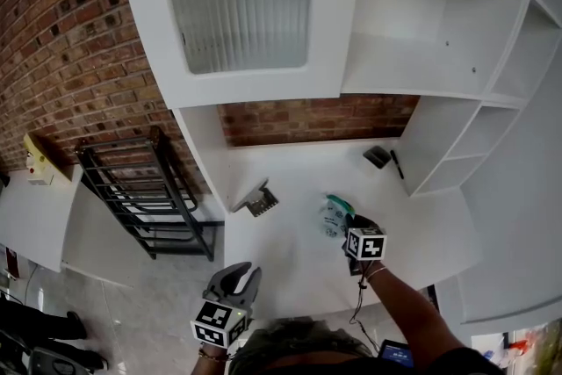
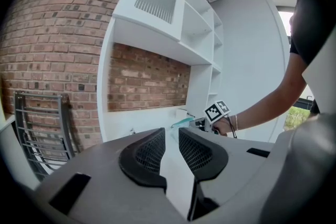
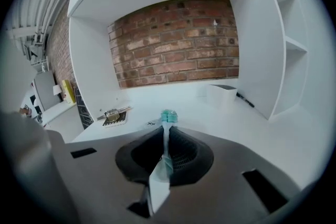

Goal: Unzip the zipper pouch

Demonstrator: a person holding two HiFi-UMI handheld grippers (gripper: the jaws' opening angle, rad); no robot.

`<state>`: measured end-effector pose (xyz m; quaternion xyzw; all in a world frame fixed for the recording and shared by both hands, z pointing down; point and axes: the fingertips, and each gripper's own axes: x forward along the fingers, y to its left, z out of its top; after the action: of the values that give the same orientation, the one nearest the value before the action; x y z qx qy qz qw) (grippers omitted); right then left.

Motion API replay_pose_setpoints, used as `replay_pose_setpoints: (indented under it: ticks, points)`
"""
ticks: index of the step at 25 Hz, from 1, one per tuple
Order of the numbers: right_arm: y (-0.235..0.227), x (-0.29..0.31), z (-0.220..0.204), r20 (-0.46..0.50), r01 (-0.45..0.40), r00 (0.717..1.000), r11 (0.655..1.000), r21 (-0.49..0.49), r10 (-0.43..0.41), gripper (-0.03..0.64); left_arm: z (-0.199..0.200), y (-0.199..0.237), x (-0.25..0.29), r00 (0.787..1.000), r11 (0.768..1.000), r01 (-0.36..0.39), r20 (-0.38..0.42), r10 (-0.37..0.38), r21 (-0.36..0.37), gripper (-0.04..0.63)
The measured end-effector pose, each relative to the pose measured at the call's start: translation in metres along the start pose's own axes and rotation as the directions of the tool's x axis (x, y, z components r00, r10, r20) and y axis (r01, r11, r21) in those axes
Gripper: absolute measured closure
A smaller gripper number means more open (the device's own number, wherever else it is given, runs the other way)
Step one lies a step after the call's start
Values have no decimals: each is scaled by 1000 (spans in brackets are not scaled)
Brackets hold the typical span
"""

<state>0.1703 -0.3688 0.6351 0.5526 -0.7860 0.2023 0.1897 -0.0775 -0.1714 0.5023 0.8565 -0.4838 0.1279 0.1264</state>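
Zipper pouch (image 3: 168, 117) pinched edge-on between the closed jaws of right gripper (image 3: 166, 131), teal end poking out past the tips. Held over the middle of the desk (image 1: 299, 176); resting on it or not, hard to tell. Left gripper (image 2: 171, 132) with jaws slightly apart and empty, off the front edge of the desk, well apart from the pouch. Risk, probably: thin slippery film sliding out of a single pinch once pulled, or twisting instead of opening, if grabbed by the film and not by the slider. Looks clear and soft, with teal trim, lightly crumpled; slider not visible.
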Motion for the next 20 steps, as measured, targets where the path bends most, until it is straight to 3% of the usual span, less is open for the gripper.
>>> replay_pose_setpoints:
  ticks: [2, 4, 20]
  points:
    - [-1, -3, -1, 22, -13, 1000, 1000, 22, 12, 595, -3, -1, 1, 1000, 1000, 3, 0, -3, 1, 518]
    - [-3, -7, -3, 28, -12, 1000, 999, 32, 11, 538, -4, -1, 2, 1000, 1000, 4, 4, -4, -3, 518]
    - [-40, -38, -52, -52, 89, 995, 993, 77, -86, 505, -8, -13, 7, 998, 998, 62, 13, -62, -2, 518]
